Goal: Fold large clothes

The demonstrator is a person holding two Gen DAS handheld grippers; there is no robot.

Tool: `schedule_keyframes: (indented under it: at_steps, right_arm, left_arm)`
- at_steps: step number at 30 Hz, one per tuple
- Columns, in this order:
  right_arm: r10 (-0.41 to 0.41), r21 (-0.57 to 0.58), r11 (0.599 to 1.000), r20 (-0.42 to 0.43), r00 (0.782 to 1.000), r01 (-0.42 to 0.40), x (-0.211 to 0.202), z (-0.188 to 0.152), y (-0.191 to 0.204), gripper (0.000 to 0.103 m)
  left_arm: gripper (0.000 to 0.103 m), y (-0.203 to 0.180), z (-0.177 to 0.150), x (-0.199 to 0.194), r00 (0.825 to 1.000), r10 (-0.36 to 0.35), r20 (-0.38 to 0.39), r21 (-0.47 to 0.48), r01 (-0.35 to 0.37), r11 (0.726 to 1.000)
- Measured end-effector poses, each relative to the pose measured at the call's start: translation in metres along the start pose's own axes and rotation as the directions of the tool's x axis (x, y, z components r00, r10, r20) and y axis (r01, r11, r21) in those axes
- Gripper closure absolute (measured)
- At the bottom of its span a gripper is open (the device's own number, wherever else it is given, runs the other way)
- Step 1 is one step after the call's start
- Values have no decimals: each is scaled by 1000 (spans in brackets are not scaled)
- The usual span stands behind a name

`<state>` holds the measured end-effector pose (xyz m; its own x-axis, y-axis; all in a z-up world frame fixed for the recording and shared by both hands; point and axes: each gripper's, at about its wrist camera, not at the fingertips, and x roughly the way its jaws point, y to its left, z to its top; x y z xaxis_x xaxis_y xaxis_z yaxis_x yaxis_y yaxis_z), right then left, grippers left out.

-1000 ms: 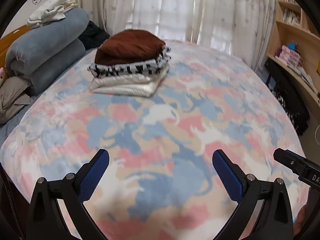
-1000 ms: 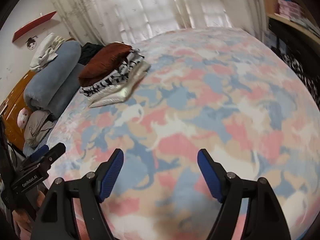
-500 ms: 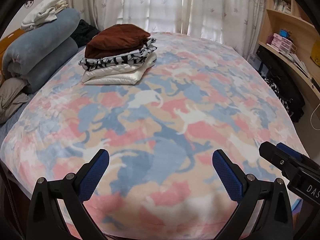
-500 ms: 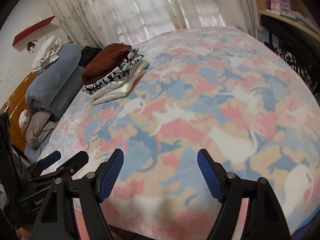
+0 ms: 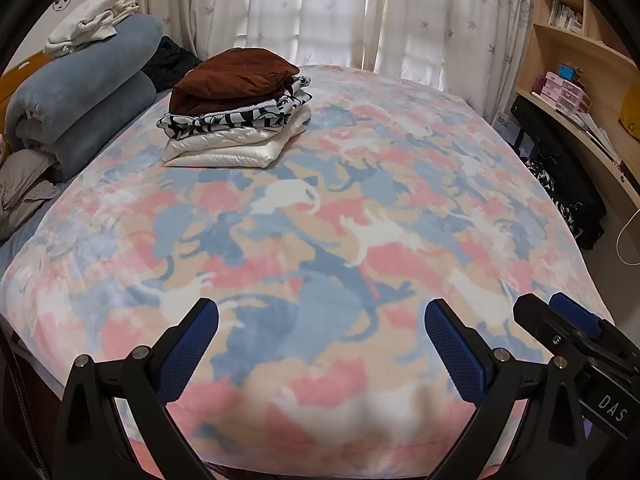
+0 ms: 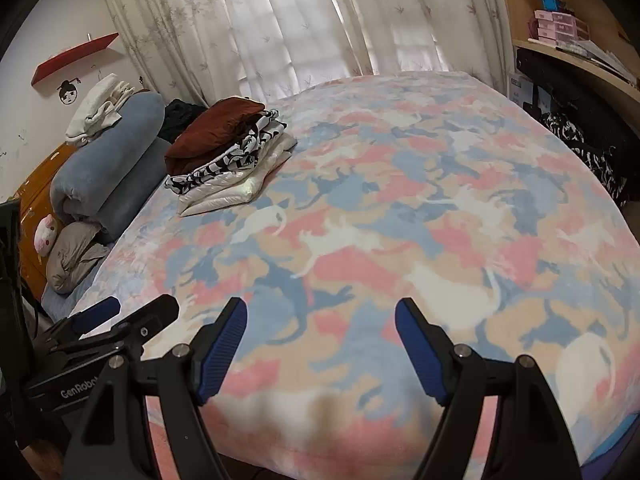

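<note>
Rolled blue bedding (image 5: 80,92) sits way over at 9 o'clock, then the stack of folded clothes (image 5: 236,112) on the bed (image 5: 360,220) around 11. Left hand-held gripper (image 5: 320,344) and right hand-held gripper (image 6: 320,344) both hang over the near edge, jaws wide, holding nothing.

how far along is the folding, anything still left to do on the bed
Done: a folded stack sits on the bed, brown garment on top, zebra-print one and white one beneath. In hand: nothing; the left gripper and right gripper are open over the cat-print blanket. Left: no unfolded garment lies on the blanket.
</note>
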<state>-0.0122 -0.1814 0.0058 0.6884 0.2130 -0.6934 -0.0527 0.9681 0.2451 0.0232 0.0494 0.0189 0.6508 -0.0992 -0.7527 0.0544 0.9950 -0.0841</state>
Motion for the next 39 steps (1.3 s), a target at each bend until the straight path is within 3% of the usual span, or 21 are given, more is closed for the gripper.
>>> schedule_keyframes:
  at_steps: [39]
  right_arm:
    - [-35,-26,999,34,999,36,-5,-2,7,26]
  left_arm:
    - [1,-7,-3,-7,998,38,45,13,-39,999]
